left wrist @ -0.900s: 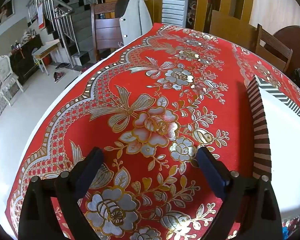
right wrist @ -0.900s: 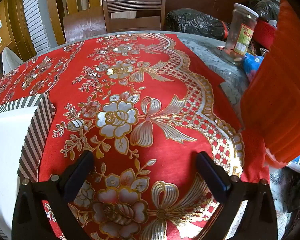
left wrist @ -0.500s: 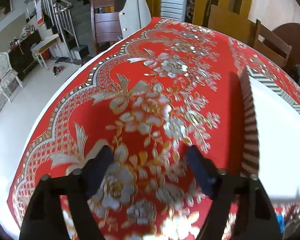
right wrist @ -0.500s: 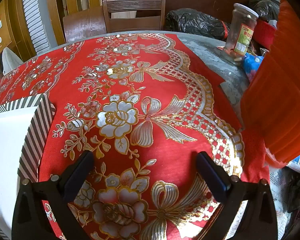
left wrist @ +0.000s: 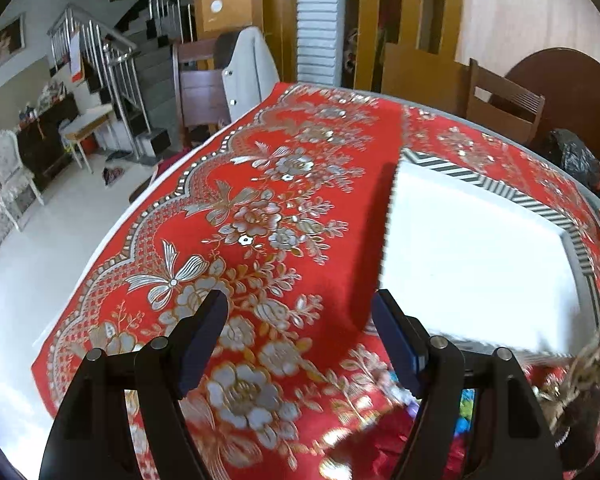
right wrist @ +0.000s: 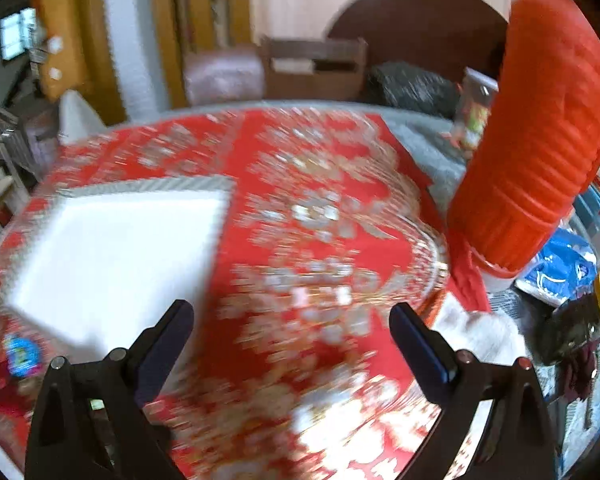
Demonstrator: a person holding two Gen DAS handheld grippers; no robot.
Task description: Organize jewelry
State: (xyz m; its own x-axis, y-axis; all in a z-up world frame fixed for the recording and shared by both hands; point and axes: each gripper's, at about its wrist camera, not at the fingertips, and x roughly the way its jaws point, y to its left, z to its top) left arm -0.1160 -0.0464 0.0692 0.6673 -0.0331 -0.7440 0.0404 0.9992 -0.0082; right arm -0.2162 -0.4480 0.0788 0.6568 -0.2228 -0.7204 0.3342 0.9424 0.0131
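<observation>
Red cloth with gold and silver flowers [left wrist: 260, 216] covers the desk, and on it the work has hardly started, as far as I can judge. The striped box [left wrist: 480, 248], white inside with a black-and-white border, stands open on the right part of the cloth in the left view; in the right view the same box [right wrist: 116, 248] is at the left, blurred. Its white inside looks empty; I see no piece of jewelry lying in it.

The left tongs [left wrist: 300, 336] are spread wide over the flowers, with nothing between the fingers. The right tongs [right wrist: 292, 340] are also wide and carry nothing.

The jewelry itself seems to wait at the near edge of the desk. In the left view a blurred heap of chains or beads [left wrist: 584, 372] lies just beside the near right corner of the box, and some small coloured things [left wrist: 460, 420] show behind the right finger. In the right view a small blue round thing [right wrist: 22, 354] lies near the left finger, close to the near corner of the box. What each piece is, I cannot tell; the picture is too smeared.

So nothing is sorted yet. Every piece must be picked up and laid in the box.
</observation>
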